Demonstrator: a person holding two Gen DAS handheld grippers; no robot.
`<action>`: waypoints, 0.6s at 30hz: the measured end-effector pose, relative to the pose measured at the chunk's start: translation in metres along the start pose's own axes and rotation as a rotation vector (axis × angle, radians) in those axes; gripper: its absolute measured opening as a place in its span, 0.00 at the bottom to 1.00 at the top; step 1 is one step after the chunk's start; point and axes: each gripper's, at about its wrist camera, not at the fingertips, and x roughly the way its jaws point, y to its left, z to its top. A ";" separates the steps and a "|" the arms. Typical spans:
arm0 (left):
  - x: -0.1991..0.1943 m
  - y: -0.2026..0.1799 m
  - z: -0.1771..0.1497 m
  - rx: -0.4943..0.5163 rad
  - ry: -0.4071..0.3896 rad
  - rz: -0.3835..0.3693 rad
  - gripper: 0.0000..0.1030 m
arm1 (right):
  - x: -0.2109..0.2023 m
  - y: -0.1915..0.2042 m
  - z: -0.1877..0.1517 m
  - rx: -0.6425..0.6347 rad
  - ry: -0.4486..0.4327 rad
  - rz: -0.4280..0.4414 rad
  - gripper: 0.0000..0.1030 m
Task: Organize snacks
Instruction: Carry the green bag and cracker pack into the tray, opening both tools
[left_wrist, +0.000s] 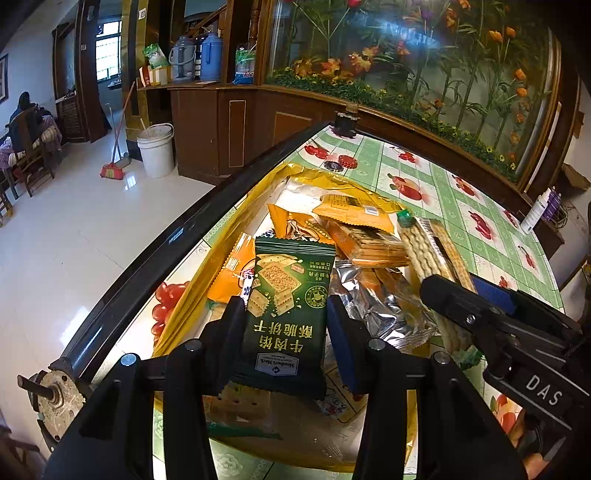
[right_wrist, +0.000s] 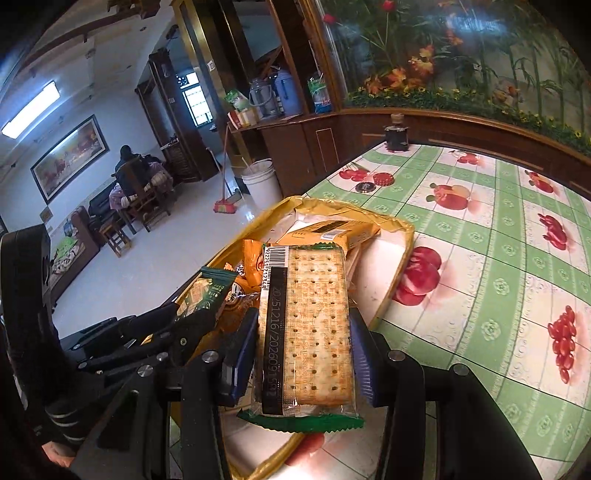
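Note:
My left gripper (left_wrist: 286, 310) is shut on a dark green cracker packet (left_wrist: 286, 295) and holds it over a yellow bag (left_wrist: 188, 295) lying open on the table. Inside the bag lie several orange snack packs (left_wrist: 351, 210) and a silver wrapper (left_wrist: 384, 302). My right gripper (right_wrist: 304, 332) is shut on a clear-wrapped cracker pack (right_wrist: 310, 332) with a barcode, above the same yellow bag (right_wrist: 399, 236). In the left wrist view the right gripper (left_wrist: 476, 295) comes in from the right with its cracker pack (left_wrist: 432, 254). In the right wrist view the left gripper (right_wrist: 177, 317) and its green packet (right_wrist: 207, 291) show at the left.
The table has a green fruit-print cloth (right_wrist: 498, 258) and a black left rim (left_wrist: 155, 251). A dark jar (right_wrist: 396, 138) and two round caps (right_wrist: 373, 182) sit at the far end. A wooden cabinet with flower glass (left_wrist: 406, 66) stands behind. A white bucket (left_wrist: 157, 149) and broom are on the floor.

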 end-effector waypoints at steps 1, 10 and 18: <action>0.001 0.001 0.000 0.000 0.002 0.004 0.42 | 0.004 0.000 0.002 -0.002 0.003 0.001 0.46; 0.009 0.010 0.000 -0.005 0.015 0.030 0.42 | 0.029 0.003 0.013 -0.002 0.020 0.004 0.46; 0.014 0.011 0.000 -0.004 0.019 0.039 0.42 | 0.042 0.005 0.017 -0.010 0.033 -0.001 0.46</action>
